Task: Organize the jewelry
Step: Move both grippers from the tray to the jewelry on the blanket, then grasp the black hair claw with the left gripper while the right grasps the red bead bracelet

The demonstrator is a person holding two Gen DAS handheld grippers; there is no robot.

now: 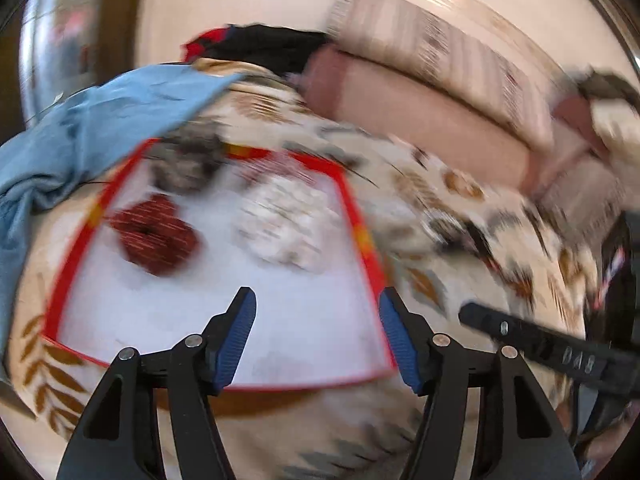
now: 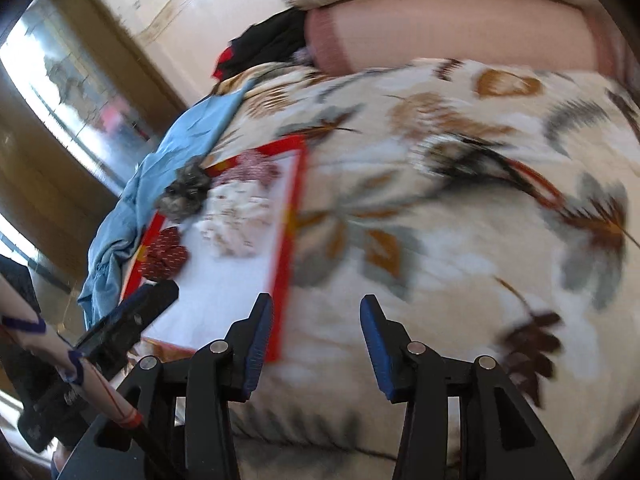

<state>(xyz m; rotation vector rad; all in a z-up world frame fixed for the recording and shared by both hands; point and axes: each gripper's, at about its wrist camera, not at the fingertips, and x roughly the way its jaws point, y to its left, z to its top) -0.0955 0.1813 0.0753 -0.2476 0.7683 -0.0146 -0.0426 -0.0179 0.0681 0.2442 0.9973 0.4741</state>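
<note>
A cream bedspread with a brown and grey leaf print covers the bed. On it lies a flat white board with a red border; a pale blue cloth overlaps its far edge. Three blurred jewelry heaps rest on the board: white beads, dark red beads, grey beads. Left gripper and right gripper both stand parted, empty.

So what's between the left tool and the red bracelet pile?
Only bare white board, seen in the left wrist view, between the open left tool and the red pile.
</note>
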